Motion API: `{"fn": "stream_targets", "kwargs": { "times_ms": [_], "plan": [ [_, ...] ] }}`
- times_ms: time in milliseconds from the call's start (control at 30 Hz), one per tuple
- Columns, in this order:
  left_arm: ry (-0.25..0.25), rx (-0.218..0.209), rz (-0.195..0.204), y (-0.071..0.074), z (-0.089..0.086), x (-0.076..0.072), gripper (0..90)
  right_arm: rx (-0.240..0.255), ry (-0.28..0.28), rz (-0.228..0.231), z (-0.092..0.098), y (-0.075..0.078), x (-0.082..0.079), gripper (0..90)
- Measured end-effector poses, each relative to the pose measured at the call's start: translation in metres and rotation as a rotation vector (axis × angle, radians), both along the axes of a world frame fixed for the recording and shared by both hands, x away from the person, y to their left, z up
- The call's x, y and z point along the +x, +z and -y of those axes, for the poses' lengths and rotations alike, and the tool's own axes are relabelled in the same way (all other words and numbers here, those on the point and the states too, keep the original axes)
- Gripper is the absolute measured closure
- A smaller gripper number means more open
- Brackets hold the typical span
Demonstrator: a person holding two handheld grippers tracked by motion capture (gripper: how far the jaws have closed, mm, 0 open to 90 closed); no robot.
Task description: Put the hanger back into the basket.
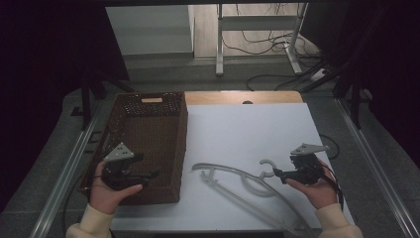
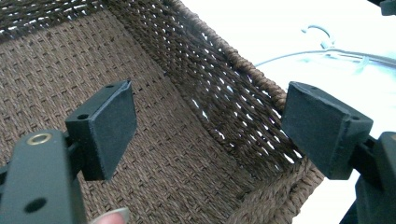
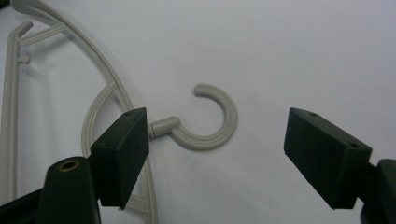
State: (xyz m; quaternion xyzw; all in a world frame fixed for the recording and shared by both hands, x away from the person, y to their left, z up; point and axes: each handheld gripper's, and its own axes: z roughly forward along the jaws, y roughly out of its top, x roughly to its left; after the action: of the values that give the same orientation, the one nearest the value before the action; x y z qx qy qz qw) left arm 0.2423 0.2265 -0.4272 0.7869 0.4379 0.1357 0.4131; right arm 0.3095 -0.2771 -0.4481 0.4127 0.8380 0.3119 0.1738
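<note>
Right hand-held gripper [image 3: 217, 156] wide over hanger [image 3: 205, 121], its arm partly hidden.

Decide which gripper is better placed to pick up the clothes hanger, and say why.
The right gripper: its open jaws sit at the clothes hanger, by its hook. The left gripper hangs open over the wicker basket.

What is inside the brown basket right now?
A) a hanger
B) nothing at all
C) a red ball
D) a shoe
B: the brown basket shows only its bare woven floor in the high view and the left gripper view, while the hanger lies outside it on the white table.
</note>
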Motion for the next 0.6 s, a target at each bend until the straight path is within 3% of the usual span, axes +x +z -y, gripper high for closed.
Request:
{"fn": "stream_targets", "kwargs": {
  "times_ms": [367, 600],
  "plan": [
    [0.005, -0.003, -0.004, 0.0, -0.001, 0.0, 18.5, -0.077, 0.031, -0.108, -0.022, -0.008, 0.011, 26.6],
    [0.0, 0.001, -0.008, -0.002, 0.001, 0.0, 18.5, -0.145, 0.083, -0.178, -0.038, -0.02, 0.014, 32.9]
  ]
}}
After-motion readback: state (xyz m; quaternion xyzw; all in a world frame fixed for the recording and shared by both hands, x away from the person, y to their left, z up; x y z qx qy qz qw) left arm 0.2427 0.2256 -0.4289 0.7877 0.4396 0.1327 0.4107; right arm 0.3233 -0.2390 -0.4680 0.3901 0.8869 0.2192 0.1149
